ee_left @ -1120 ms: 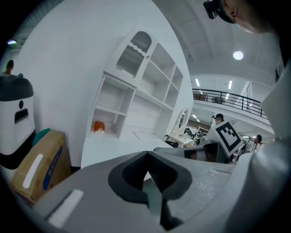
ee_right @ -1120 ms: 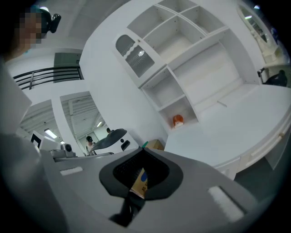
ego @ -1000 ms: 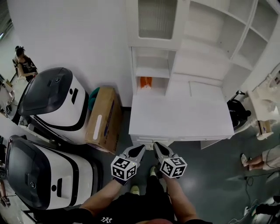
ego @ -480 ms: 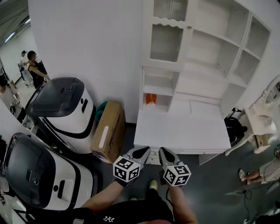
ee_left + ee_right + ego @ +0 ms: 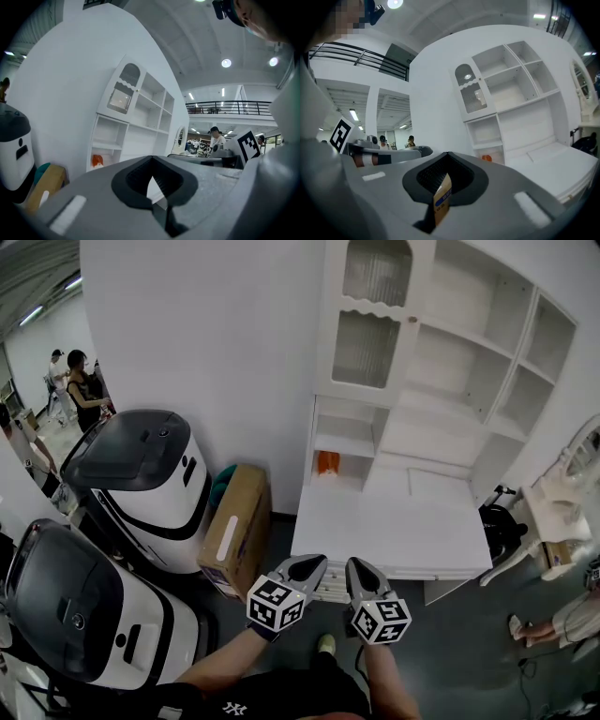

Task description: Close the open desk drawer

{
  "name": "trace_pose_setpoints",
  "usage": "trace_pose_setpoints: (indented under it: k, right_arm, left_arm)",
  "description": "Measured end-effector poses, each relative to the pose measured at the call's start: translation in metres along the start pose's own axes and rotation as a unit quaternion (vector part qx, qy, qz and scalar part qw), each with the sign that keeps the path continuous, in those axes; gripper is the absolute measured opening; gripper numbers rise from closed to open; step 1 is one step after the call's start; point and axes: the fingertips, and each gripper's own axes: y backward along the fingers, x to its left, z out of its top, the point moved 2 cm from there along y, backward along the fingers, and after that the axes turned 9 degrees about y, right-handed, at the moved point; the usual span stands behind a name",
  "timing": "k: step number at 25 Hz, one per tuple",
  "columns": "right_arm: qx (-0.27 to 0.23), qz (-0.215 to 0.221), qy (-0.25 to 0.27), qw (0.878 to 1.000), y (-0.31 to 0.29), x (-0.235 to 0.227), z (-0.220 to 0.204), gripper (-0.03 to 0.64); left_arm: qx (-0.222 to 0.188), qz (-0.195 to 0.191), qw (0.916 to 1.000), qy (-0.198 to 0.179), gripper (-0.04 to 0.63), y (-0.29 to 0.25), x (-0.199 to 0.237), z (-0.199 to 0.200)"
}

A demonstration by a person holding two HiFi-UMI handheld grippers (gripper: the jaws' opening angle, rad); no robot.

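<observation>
A white desk [image 5: 389, 535] with a tall shelf hutch [image 5: 441, 362] stands against the wall. Just under its front edge at the left, a small white drawer front [image 5: 328, 587] sticks out a little, mostly hidden by my grippers. My left gripper [image 5: 307, 567] and right gripper [image 5: 358, 569] hover side by side before that edge, both shut and holding nothing. In the left gripper view the left gripper's [image 5: 151, 160] jaws meet, with the hutch [image 5: 136, 122] beyond. In the right gripper view the right gripper's [image 5: 447, 155] jaws also meet, with the desk top [image 5: 562, 171] to the right.
A cardboard box [image 5: 234, 531] leans left of the desk. Two big white-and-black machines [image 5: 141, 474] [image 5: 66, 606] fill the left side. An orange object [image 5: 327, 462] sits in a low hutch cubby. A black chair [image 5: 497, 517] stands at the desk's right. People stand far left.
The head view has tilted up, so more of the hutch shows and the desk sits lower in the picture. Both grippers stayed shut and side by side at the desk's front edge.
</observation>
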Motion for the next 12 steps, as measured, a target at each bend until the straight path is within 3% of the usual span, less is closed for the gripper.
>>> trace_pose_setpoints:
  k: [12]
  right_arm:
    - [-0.003,-0.001,0.007,1.0,0.0042,0.0087,-0.0012,0.02]
  left_arm:
    - [-0.01,0.007,0.9999,-0.004,0.0,0.0099,0.0005,-0.0005]
